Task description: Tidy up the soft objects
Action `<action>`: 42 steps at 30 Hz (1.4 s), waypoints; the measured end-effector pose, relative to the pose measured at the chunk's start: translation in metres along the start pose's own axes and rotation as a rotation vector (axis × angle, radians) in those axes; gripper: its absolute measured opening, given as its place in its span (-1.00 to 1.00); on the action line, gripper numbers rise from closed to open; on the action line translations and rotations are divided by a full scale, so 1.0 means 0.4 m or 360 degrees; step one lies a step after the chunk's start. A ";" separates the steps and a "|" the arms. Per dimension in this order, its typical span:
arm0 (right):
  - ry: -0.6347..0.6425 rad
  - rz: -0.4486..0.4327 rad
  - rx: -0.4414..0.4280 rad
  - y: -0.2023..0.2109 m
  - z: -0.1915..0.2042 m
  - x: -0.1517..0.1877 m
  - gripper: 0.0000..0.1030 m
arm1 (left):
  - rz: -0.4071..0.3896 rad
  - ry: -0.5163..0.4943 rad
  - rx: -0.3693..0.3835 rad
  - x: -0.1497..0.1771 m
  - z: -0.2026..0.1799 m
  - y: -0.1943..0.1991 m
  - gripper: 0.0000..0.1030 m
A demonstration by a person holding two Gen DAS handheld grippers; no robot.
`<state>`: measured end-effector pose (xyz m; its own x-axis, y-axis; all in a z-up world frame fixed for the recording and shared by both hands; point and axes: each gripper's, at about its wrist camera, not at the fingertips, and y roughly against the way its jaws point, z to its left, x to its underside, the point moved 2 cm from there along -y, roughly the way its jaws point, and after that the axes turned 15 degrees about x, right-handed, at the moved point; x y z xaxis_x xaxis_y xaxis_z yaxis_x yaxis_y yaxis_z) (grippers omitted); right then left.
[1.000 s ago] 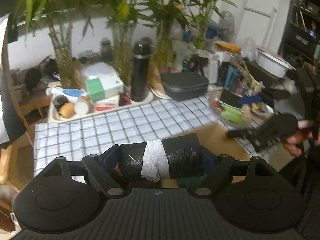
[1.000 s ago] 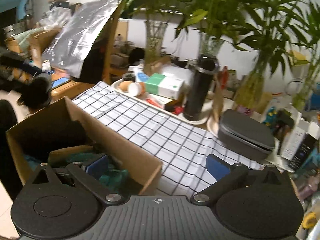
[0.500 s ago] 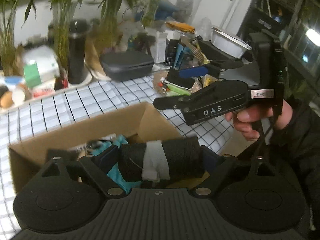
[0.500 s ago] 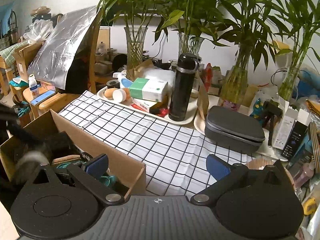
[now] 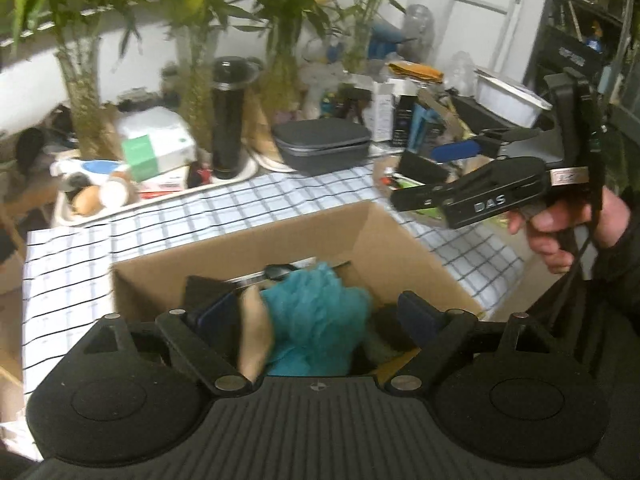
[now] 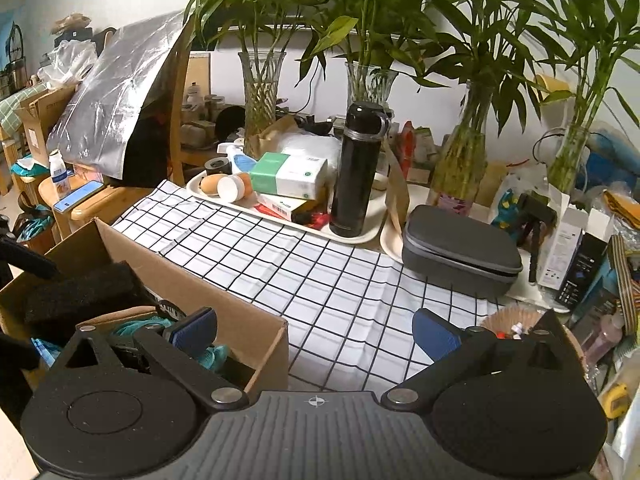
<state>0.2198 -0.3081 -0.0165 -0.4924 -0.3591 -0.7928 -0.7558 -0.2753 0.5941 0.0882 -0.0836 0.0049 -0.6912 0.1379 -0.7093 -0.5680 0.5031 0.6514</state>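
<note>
Standing on a table (image 6: 340, 292) spread with a white, black-checked cloth: one open cardboard box (image 5: 404, 240), set at the near edge, holding the soft goods. Contents of box, as far as visible: a teal mesh bath pouf (image 5: 320, 316) uppermost; a black sponge-like block (image 6: 80, 292) against the far left wall in the right wrist view; scraps of teal fabric and dark items below, not clearly told apart. Left gripper (image 5: 320, 316) poised over the box mouth, its fingers spread wide with nothing pressed between the blue pads; the pouf lies beneath and between them, along with a tan blurred piece beside the left pad, and whether either touches a pad cannot be told. Right gripper (image 6: 316, 332) held at the box's right corner, fingers wide apart and carrying nothing: the left pad hangs over the box interior, the right pad over bare cloth. In the left wrist view the same tool appears at the right, gripped by a hand (image 5: 568, 232) in a dark sleeve, pointing toward the box. Behind, on the table: a cream tray (image 6: 360, 232) bearing a black flask (image 6: 356, 172), a green-and-white carton (image 6: 292, 174), a small white-capped jar; a grey zipped case (image 6: 456, 256) on a second tray; four glass vases of bamboo (image 6: 260, 96) along the wall; assorted cartons and clutter at the right end.
</note>
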 end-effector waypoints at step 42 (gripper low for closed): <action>-0.0167 0.0147 0.0475 0.296 0.278 0.137 1.00 | -0.0033 0.0143 -0.0481 0.136 0.028 0.164 1.00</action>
<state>0.0554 -0.2611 -0.0048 -0.5948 -0.2724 -0.7564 -0.7914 0.0330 0.6104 0.0184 -0.0335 0.0058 -0.7074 0.0475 -0.7052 -0.6800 0.2266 0.6973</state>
